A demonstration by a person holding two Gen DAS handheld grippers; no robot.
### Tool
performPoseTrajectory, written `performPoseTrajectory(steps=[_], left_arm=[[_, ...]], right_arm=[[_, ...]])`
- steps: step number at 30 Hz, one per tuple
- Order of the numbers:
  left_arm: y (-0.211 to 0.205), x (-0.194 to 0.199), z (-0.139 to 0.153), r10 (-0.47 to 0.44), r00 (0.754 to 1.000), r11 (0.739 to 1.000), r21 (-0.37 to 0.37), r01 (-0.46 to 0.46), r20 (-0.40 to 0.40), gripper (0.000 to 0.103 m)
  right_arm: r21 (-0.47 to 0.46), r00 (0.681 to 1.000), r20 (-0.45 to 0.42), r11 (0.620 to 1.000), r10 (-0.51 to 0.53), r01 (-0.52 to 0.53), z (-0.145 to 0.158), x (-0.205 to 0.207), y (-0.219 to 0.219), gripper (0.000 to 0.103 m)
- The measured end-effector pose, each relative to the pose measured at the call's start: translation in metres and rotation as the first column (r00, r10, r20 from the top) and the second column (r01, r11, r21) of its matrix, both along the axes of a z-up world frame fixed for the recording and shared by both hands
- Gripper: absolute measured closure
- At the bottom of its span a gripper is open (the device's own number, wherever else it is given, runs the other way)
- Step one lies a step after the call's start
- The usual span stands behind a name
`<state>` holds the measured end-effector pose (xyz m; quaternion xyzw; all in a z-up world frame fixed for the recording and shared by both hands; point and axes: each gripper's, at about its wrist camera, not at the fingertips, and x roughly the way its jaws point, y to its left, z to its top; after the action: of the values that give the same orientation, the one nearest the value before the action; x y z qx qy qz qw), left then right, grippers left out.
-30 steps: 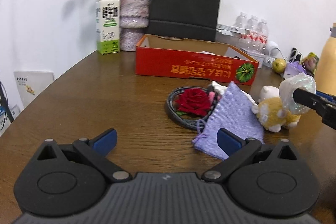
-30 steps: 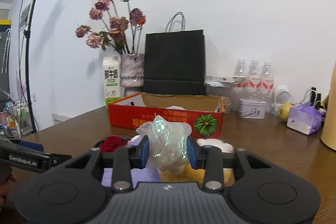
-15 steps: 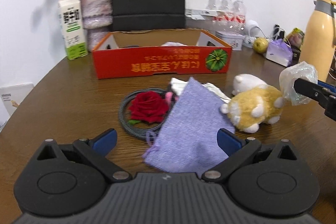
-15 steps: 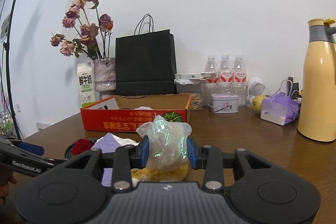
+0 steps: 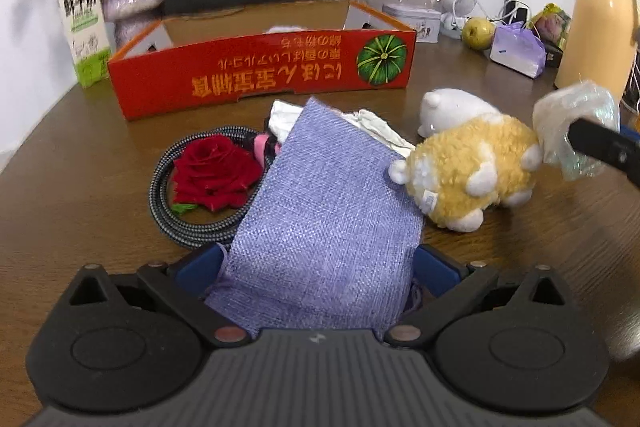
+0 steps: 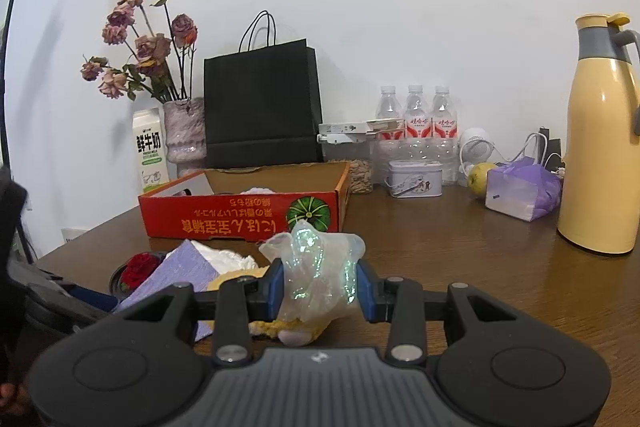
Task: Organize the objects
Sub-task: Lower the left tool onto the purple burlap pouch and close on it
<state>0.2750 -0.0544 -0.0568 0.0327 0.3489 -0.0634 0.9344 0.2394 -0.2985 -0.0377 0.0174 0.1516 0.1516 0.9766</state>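
Left wrist view: the left gripper (image 5: 318, 267) is spread around the near end of the pouch (image 5: 328, 211); soft and light, it lies flat on the table (image 5: 80, 187), long axis toward the box (image 5: 260, 75); I would grip this near edge.

Right wrist view: the right gripper (image 6: 320, 289) pinches a crinkly film wad (image 6: 316, 267), held above the table; light, easily crushed.

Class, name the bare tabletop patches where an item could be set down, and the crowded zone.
Bare wood lies left of the coiled cable, and between the red box and the yellow thermos. Crowded: the pile around the purple pouch and plush toy.
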Motion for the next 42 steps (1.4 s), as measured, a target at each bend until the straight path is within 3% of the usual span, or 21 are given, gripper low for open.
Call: performPoseTrajectory(steps=[37, 40, 42], left_arm=[[-0.004, -0.001, -0.001, 0.036, 0.999, 0.999, 0.0, -0.036, 0.015, 0.0], [-0.005, -0.005, 0.001, 0.02, 1.0, 1.0, -0.004, -0.02, 0.023, 0.01], [-0.009, -0.011, 0.003, -0.001, 0.999, 1.0, -0.006, 0.001, 0.036, 0.031]], right_arm=[[-0.027, 1.0, -0.009, 1.0, 0.003, -0.003, -0.002, 0.001, 0.005, 0.065], [-0.028, 1.0, -0.008, 1.0, 0.004, -0.004, -0.002, 0.001, 0.005, 0.065], [-0.027, 1.0, -0.008, 1.0, 0.004, -0.004, -0.002, 0.001, 0.005, 0.065]])
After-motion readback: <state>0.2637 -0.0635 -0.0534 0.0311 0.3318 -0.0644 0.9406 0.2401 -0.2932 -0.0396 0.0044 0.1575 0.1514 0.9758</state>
